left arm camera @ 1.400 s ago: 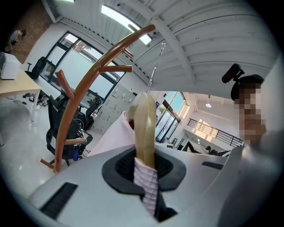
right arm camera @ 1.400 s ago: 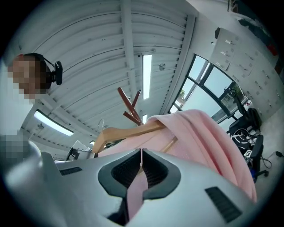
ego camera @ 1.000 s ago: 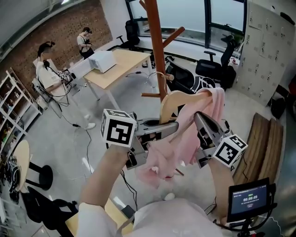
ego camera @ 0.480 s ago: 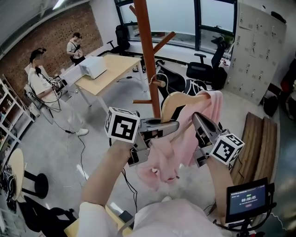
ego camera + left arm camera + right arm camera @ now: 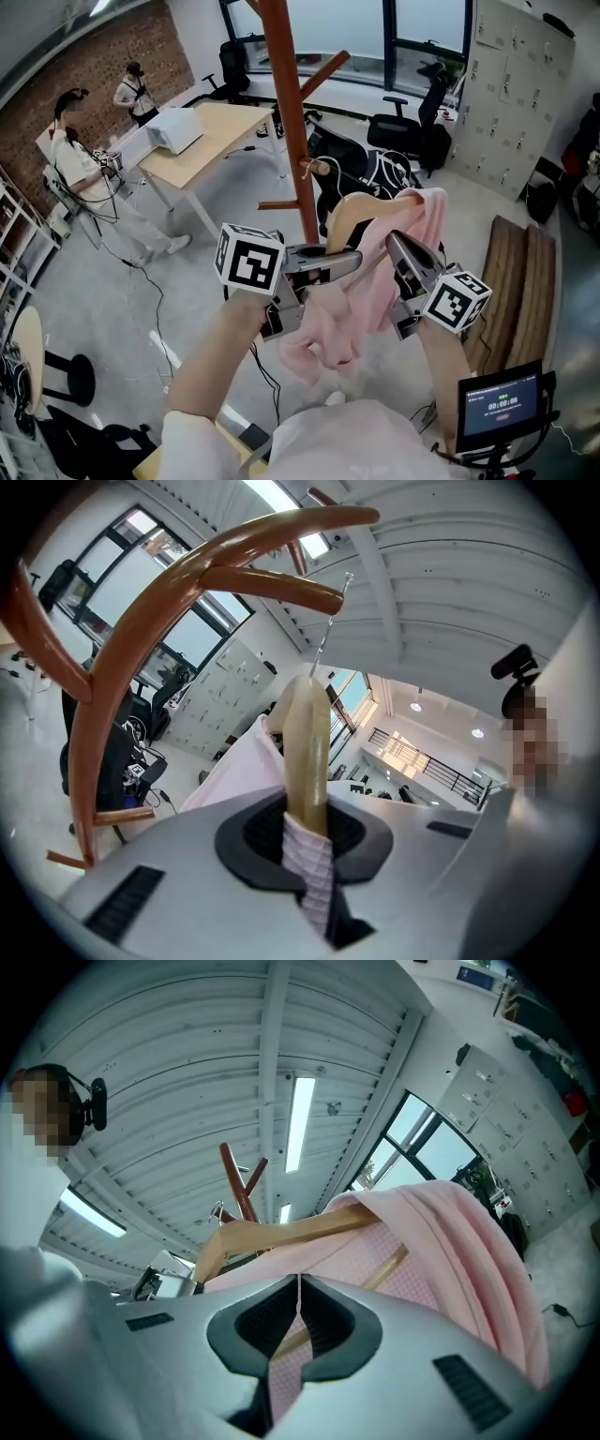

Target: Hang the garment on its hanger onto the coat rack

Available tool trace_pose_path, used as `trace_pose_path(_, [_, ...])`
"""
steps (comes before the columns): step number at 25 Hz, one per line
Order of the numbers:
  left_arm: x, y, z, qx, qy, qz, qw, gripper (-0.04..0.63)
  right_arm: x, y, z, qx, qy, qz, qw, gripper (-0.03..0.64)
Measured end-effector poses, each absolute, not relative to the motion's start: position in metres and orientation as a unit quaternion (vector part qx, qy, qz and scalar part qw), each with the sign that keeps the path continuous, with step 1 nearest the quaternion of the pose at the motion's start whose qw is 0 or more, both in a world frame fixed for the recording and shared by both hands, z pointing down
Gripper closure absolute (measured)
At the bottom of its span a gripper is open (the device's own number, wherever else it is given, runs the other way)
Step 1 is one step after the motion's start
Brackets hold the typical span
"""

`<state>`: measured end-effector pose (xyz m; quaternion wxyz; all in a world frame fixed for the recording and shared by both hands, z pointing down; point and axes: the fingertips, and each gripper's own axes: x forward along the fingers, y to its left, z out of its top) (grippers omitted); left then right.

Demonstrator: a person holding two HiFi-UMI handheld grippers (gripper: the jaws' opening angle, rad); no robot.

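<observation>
A pink garment hangs on a wooden hanger, held up between both grippers just right of the brown coat rack. In the left gripper view, my left gripper is shut on the hanger's end and a fold of the garment. The hanger's wire hook points up near a rack peg. My right gripper is shut on the pink cloth below the hanger's arm. In the head view the left gripper and right gripper sit at either side of the garment.
A short rack peg sticks out at hanger height. Beyond the rack are office chairs and a wooden desk. Two people stand at far left. Lockers line the right wall. A timer screen sits at lower right.
The coat rack and room have slid left and down in the head view, so the rack stands nearer. Both grippers keep their hold on the hanger and garment.
</observation>
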<state>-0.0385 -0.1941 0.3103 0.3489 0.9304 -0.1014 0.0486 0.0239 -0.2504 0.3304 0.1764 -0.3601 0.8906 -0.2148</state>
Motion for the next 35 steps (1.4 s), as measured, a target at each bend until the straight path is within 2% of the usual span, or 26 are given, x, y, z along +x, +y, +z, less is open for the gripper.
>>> trace_pose_path(35, [-0.051,-0.216,0.337,0.919,-0.103,0.044,0.377,0.568,0.012,-0.255,0.348,-0.358,0.890,-0.239,0.146,0.600])
